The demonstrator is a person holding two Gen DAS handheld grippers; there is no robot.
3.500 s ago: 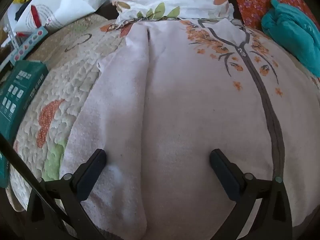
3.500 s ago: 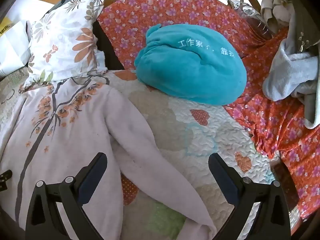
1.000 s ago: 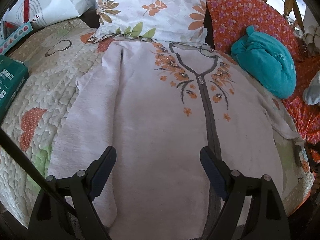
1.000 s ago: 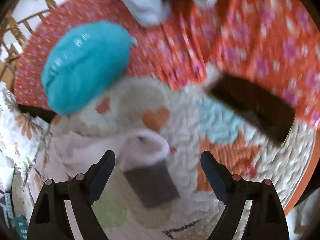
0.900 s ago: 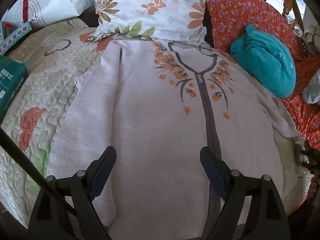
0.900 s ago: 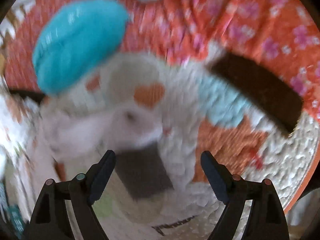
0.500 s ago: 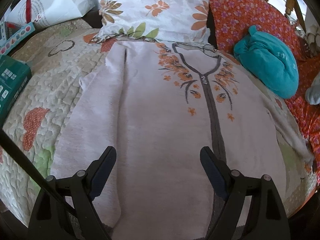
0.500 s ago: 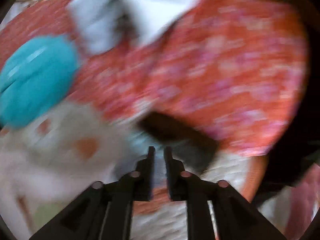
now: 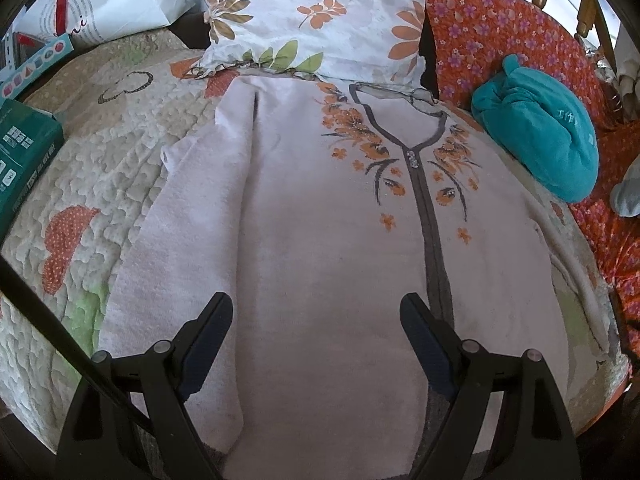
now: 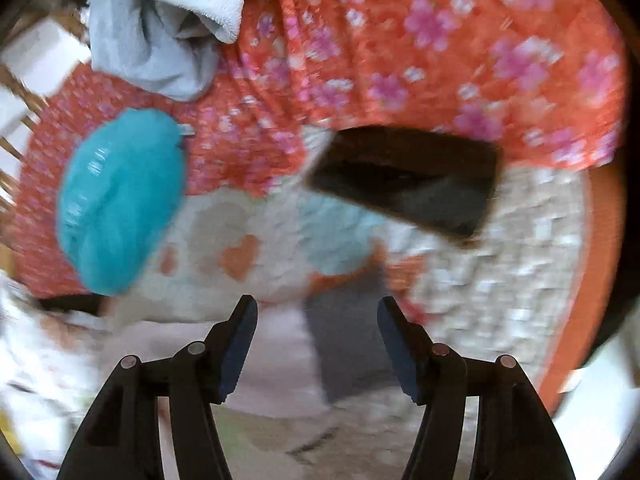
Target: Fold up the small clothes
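A pale pink zip garment (image 9: pixel 320 240) with orange flower print lies flat, front up, on the quilted bed, collar toward the pillow. Its left sleeve (image 9: pixel 188 220) is folded down along the body. My left gripper (image 9: pixel 316 320) is open and empty above the garment's lower part. My right gripper (image 10: pixel 314 324) is open and empty above the garment's right sleeve end with its grey cuff (image 10: pixel 344 344), at the right side of the bed. The right wrist view is blurred by motion.
A flowered pillow (image 9: pixel 320 16) lies past the collar. A teal cushion (image 9: pixel 536 136) rests on an orange floral cloth (image 9: pixel 500 28) at the right. A dark flat object (image 10: pixel 408 184) lies near the sleeve. Grey clothes (image 10: pixel 160 36) are piled behind. A green box (image 9: pixel 24 160) sits left.
My right gripper was open, snapped shut half a second ago, and is open again over the sleeve cuff while swinging about. My left gripper stays open, barely moved.
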